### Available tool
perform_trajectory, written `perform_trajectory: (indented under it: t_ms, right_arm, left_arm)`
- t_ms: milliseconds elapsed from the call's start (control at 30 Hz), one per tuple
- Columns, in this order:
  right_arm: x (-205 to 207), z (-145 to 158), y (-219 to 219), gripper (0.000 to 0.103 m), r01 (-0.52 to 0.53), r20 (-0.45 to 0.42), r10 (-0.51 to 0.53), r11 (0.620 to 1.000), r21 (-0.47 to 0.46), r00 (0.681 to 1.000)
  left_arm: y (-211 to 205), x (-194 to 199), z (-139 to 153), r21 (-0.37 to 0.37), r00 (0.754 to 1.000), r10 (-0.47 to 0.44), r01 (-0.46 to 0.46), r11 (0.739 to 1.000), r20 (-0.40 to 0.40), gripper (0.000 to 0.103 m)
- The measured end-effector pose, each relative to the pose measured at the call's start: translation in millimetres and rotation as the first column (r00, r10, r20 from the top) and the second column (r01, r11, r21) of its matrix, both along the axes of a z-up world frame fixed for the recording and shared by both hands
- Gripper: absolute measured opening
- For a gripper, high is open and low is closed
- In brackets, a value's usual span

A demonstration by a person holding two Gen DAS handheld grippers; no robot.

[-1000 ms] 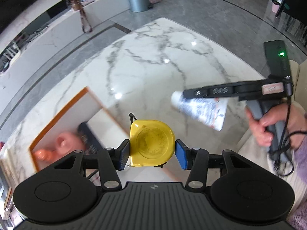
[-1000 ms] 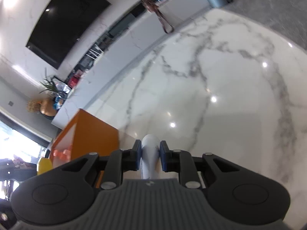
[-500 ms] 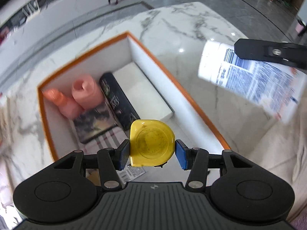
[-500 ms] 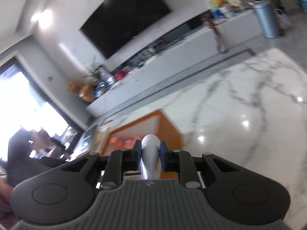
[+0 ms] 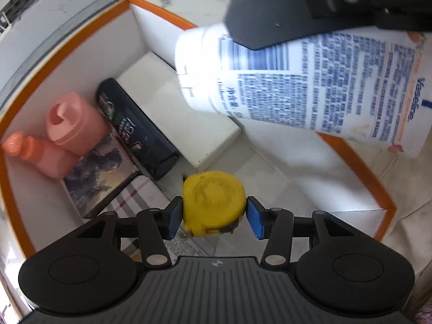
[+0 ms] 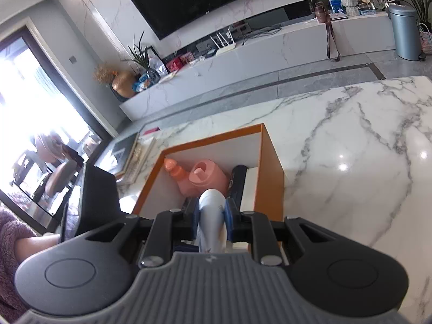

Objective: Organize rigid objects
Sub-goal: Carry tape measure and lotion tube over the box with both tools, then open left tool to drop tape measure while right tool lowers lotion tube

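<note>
My left gripper (image 5: 213, 216) is shut on a yellow tape measure (image 5: 214, 205) and holds it over the open orange-rimmed box (image 5: 162, 13). My right gripper (image 6: 211, 213) is shut on a white Vaseline lotion tube (image 6: 211, 221); the tube also shows in the left wrist view (image 5: 297, 83), hanging above the box's right side. Inside the box lie two pink bottles (image 5: 73, 127), a black box (image 5: 140, 132), a white block (image 5: 175, 108) and a picture card (image 5: 100, 172).
The box (image 6: 270, 167) stands on a white marble table (image 6: 351, 148). A checked cloth (image 5: 140, 197) lies at the box's near end. A TV wall, a low cabinet and a metal bin (image 6: 405, 32) are far behind. A person's sleeve (image 6: 10, 243) is at the left.
Both grippers have moved in over the box. The lotion tube has come much closer to the left camera and now hangs above the box. The tape measure sits lower inside the box.
</note>
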State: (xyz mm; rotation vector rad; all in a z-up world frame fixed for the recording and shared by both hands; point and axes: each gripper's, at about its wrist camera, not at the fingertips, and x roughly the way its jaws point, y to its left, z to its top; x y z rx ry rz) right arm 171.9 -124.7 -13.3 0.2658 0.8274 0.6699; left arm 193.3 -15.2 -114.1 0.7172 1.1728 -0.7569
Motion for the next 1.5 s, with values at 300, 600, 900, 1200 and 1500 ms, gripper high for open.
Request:
perform_trajectory:
  t_ms: [300, 600, 900, 1200, 1500]
  right_arm:
    - [10, -6, 20, 0.020, -0.085, -0.010, 0.084, 0.989, -0.123, 0.996]
    - [5, 1, 39, 0.020, -0.195, -0.010, 0.197, 0.958, -0.212, 0.980]
    - [-12, -18, 86, 0.020, -0.479, -0.169, 0.449, 0.843, -0.244, 0.877]
    - [0, -64, 134, 0.020, -0.611, -0.409, 0.494, 0.757, -0.232, 0.767]
    - [0, -93, 143, 0.020, -0.553, -0.481, 0.400, 0.800, -0.233, 0.780]
  left_arm:
    - [7, -16, -9, 0.008, 0.993, -0.104, 0.104, 0.995, 0.052, 0.066]
    - [76, -42, 60, -0.215, 0.993, 0.082, -0.064, 0.975, 0.079, 0.068]
    - [119, -51, 98, -0.204, 0.936, 0.317, -0.284, 0.937, 0.152, 0.068]
    - [146, -54, 85, -0.184, 0.868, 0.493, -0.475, 0.860, 0.062, 0.062]
    - [157, -67, 61, -0.225, 0.811, 0.583, -0.577, 0.785, -0.046, 0.027]
